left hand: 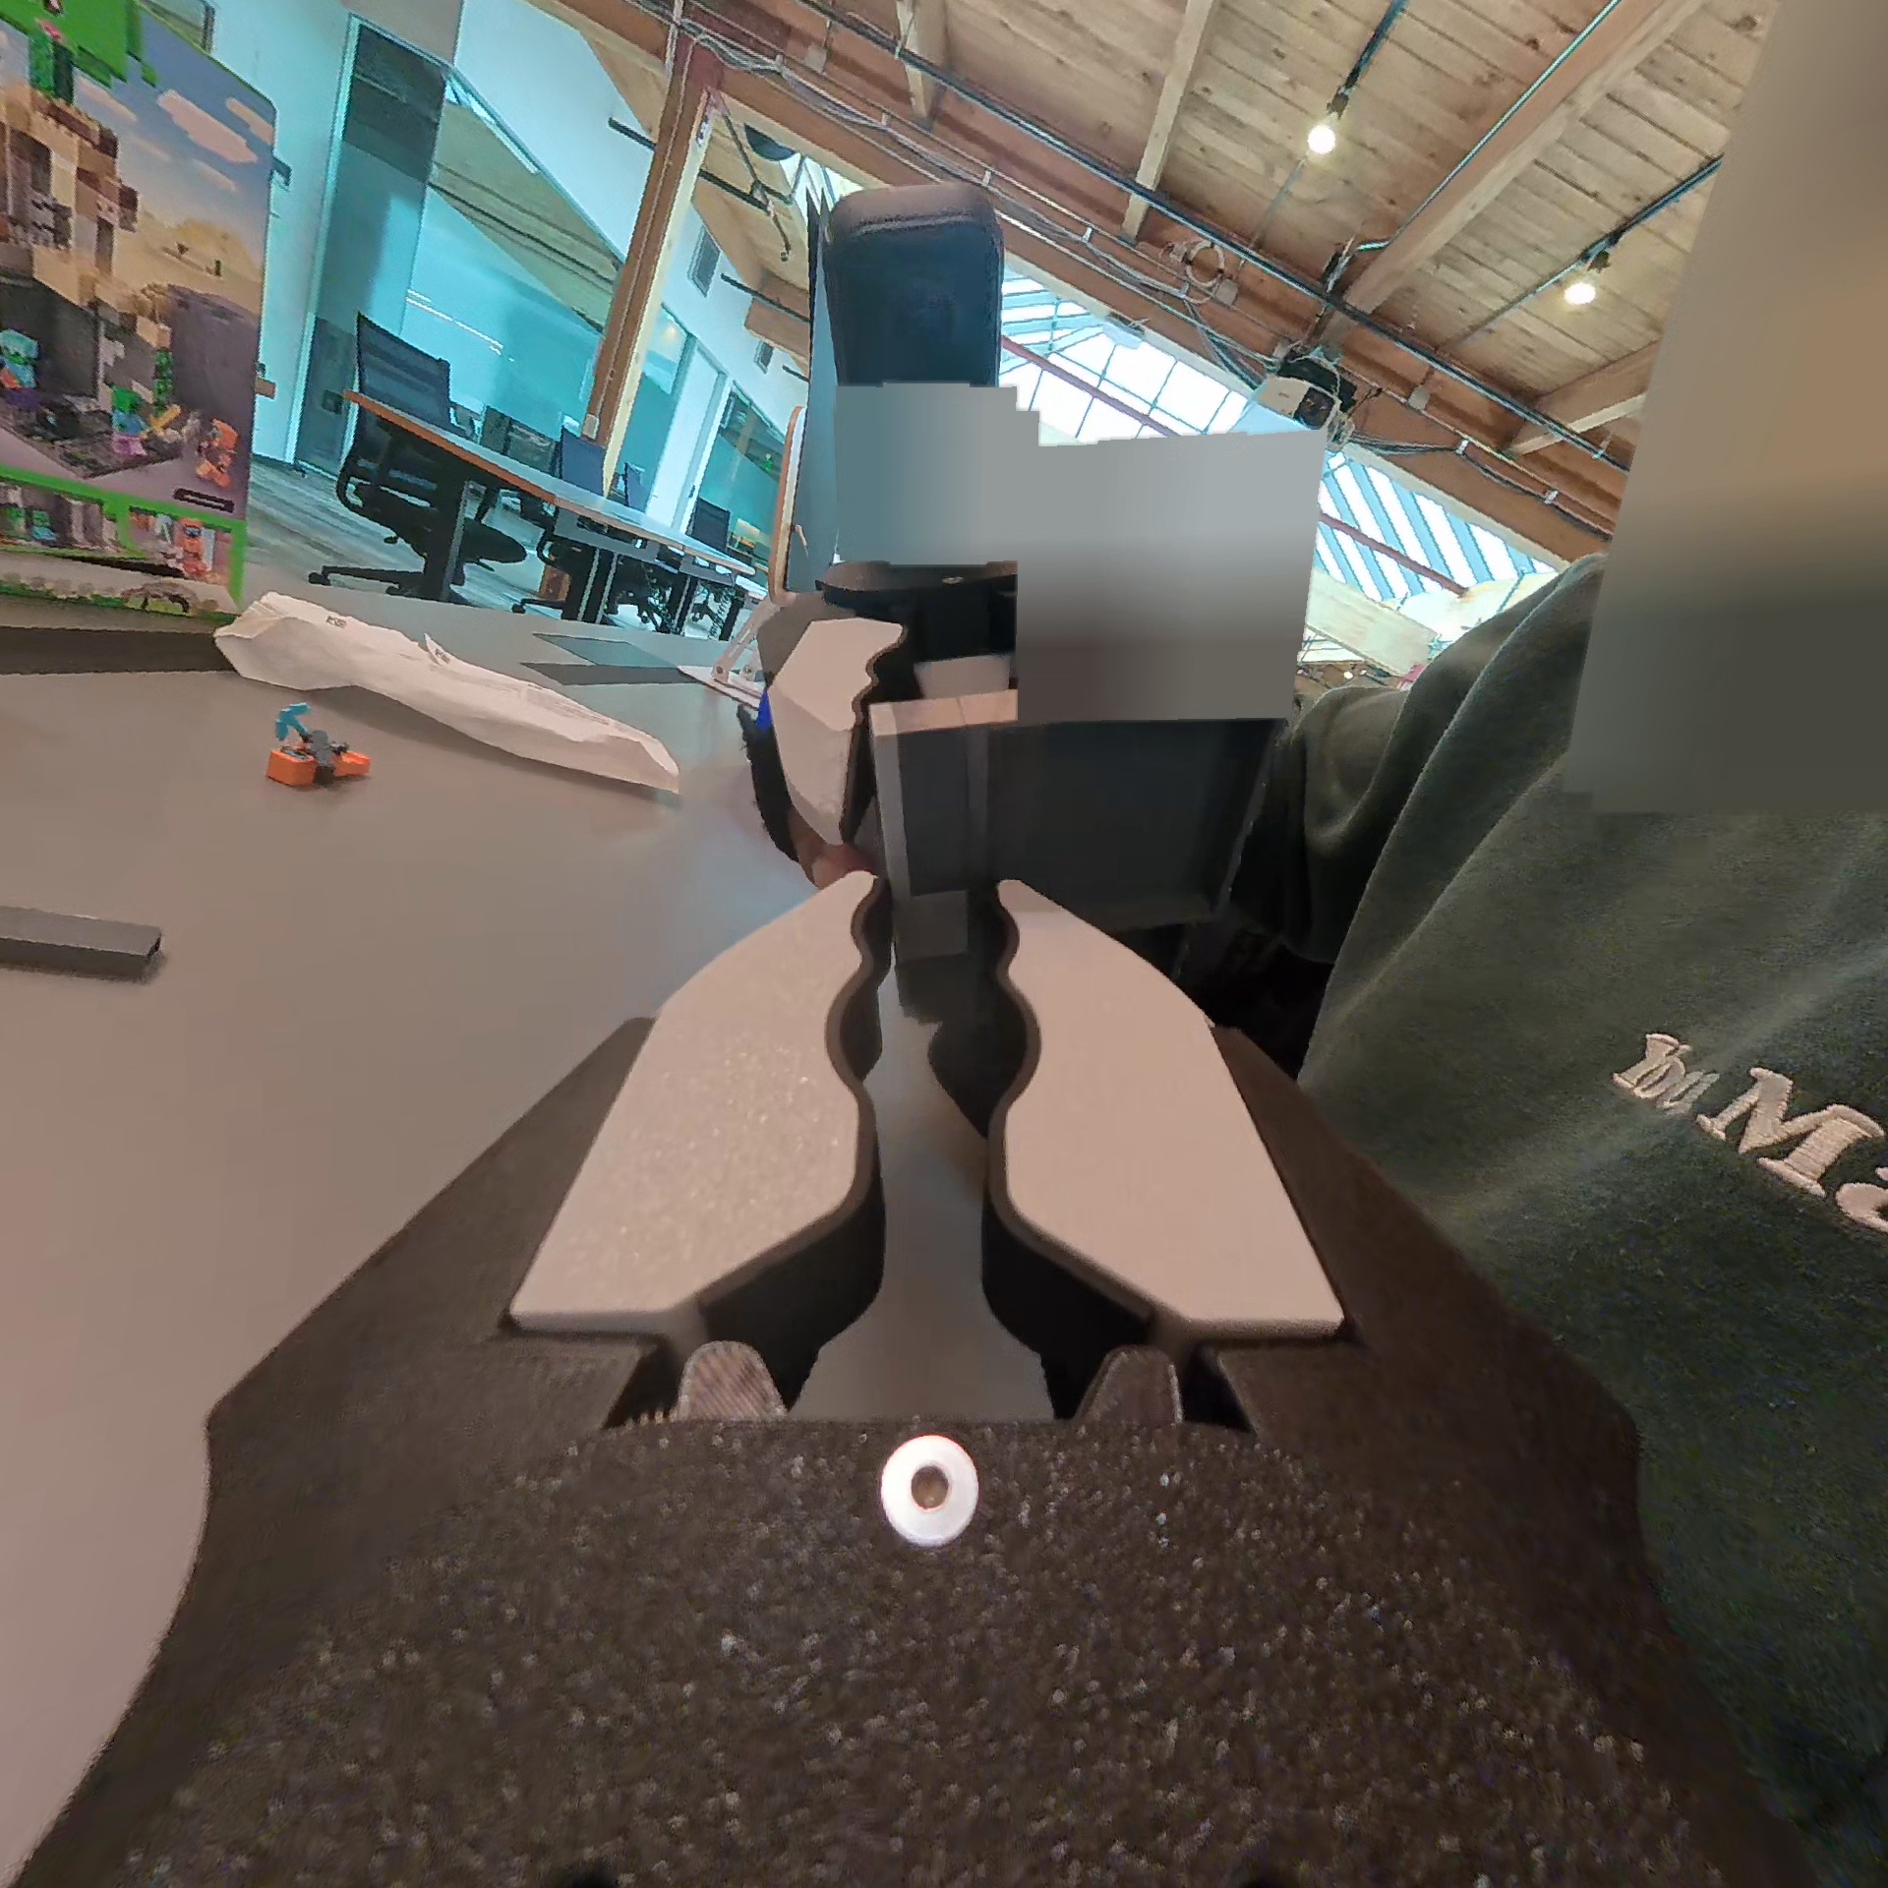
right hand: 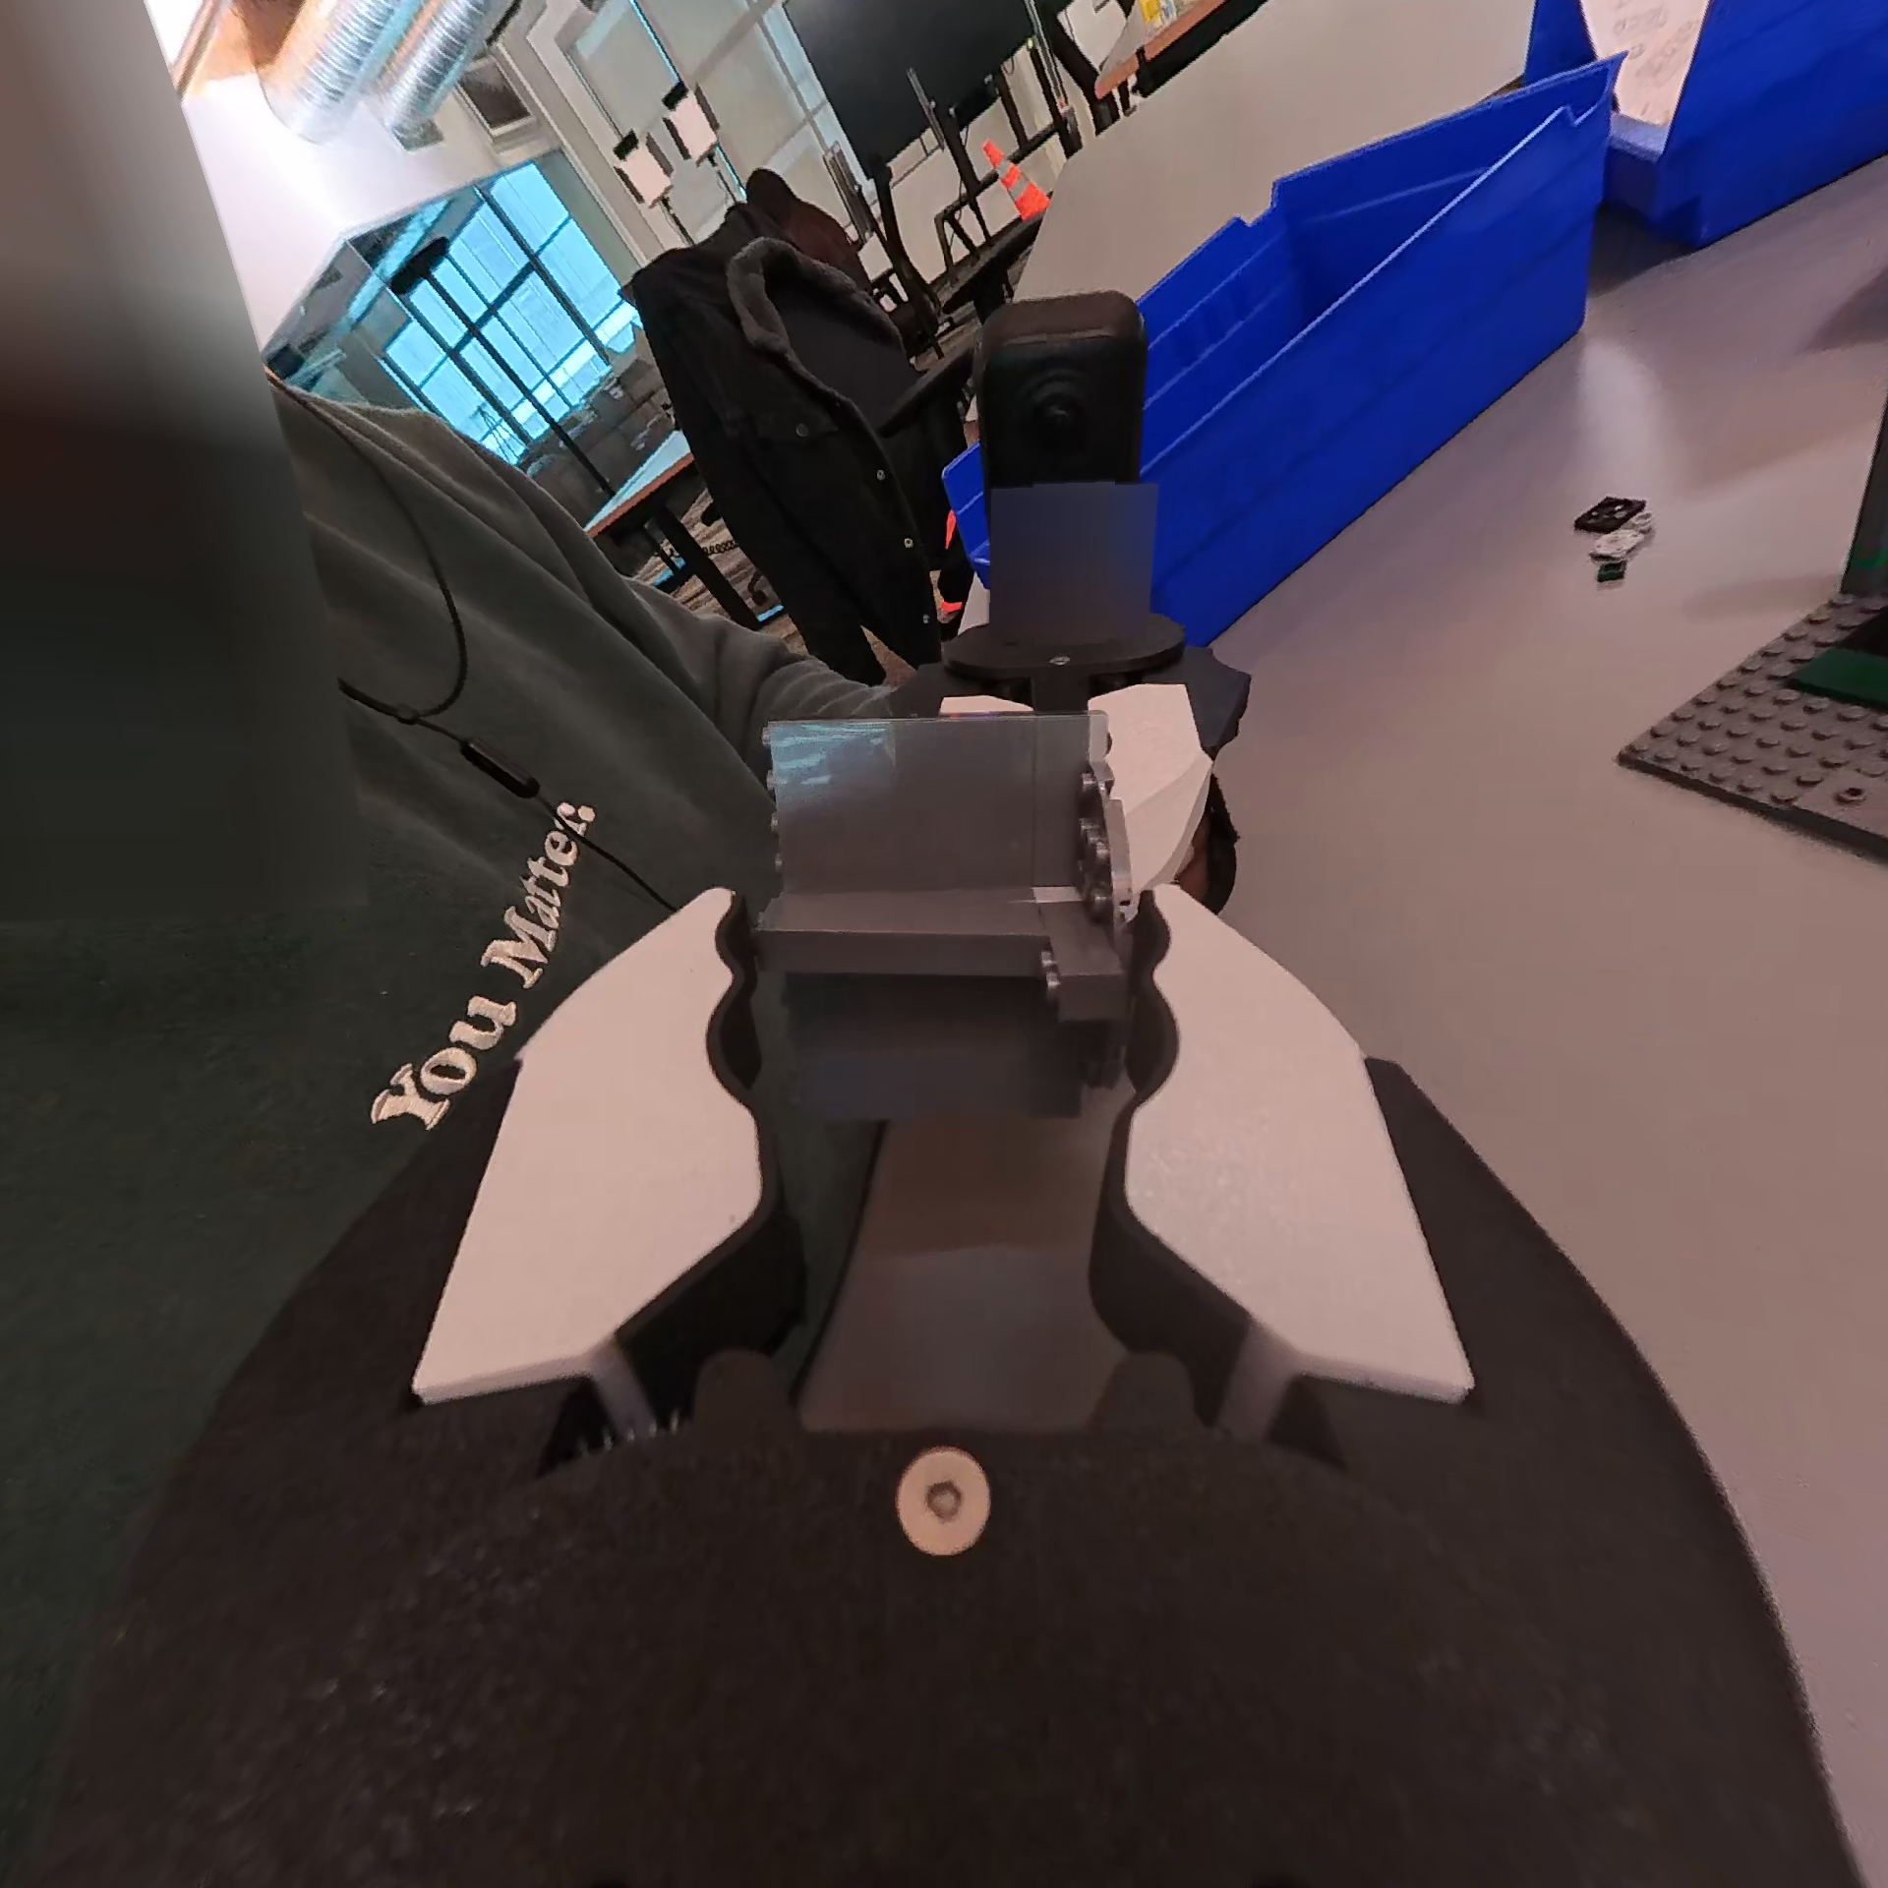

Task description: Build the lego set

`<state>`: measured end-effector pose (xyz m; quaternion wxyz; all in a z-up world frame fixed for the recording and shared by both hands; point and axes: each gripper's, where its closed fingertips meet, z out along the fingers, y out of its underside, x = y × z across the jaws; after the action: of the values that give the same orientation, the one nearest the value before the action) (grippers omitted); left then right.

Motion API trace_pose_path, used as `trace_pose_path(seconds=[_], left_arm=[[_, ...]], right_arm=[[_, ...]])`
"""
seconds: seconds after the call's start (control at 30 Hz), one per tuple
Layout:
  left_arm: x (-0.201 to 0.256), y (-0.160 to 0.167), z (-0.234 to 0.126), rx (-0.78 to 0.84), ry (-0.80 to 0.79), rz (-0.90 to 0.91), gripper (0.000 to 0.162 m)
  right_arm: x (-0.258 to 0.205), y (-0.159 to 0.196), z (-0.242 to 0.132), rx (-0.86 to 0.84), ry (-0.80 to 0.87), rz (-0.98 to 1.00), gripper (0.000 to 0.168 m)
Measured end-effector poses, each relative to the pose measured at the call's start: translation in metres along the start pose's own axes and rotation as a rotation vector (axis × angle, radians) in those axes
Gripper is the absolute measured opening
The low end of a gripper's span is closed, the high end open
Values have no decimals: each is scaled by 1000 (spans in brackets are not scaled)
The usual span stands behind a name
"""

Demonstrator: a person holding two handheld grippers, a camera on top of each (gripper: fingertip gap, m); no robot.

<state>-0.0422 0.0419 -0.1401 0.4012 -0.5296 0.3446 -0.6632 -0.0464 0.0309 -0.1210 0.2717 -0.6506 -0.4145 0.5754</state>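
Note:
A dark grey lego assembly [right hand: 919,848] with a smooth wall and studs on its right side is held in the air between both grippers. In the right wrist view my right gripper [right hand: 940,914] is shut on its lower part, one finger on each side. In the left wrist view my left gripper [left hand: 935,904] is shut on a thin edge of the same assembly [left hand: 1083,807]. The two grippers face each other. One white finger [left hand: 817,715] of the right gripper shows beyond it. A finger [right hand: 1154,776] of the left gripper lies against the studded side.
The grey table holds a lego box [left hand: 123,307], a white paper bag [left hand: 439,695], a small orange build [left hand: 312,756] and a long dark grey brick [left hand: 77,945]. Blue bins [right hand: 1379,358], a grey baseplate [right hand: 1778,736] and small loose pieces [right hand: 1614,531] lie to the right. A person's green sweatshirt [right hand: 307,817] is close by. My two grippers' fingertips are within a few centimetres of each other. Left tips and right tips are each some 25 cm from the grey baseplate [right hand: 1778,736].

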Motion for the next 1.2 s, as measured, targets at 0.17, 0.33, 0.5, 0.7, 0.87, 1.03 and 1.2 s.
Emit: trace_pose_path(seconds=[0.17, 0.33, 0.5, 0.7, 0.87, 1.03, 1.2], left_arm=[[0, -5, -2, 29, -1, -7, 16], [1, -6, -1, 21, -8, 11, 16], [5, -1, 2, -31, -36, 109, 16], [8, 2, 4, -80, -71, 212, 16], [7, 7, 6, -122, -105, 265, 16], [6, 12, 8, -165, -135, 324, 16], [6, 19, 11, -230, -175, 423, 16]], right_arm=[[0, -4, 0, 26, -12, 7, 71], [-1, -3, 0, 40, -36, 14, 72], [-6, 2, 1, 42, -75, 10, 74], [-7, 4, -4, 57, -84, -3, 76], [-5, 7, -10, 66, -80, -11, 77], [-3, 15, -15, 57, -70, -35, 75], [-3, 20, -19, 60, -69, -55, 75]])
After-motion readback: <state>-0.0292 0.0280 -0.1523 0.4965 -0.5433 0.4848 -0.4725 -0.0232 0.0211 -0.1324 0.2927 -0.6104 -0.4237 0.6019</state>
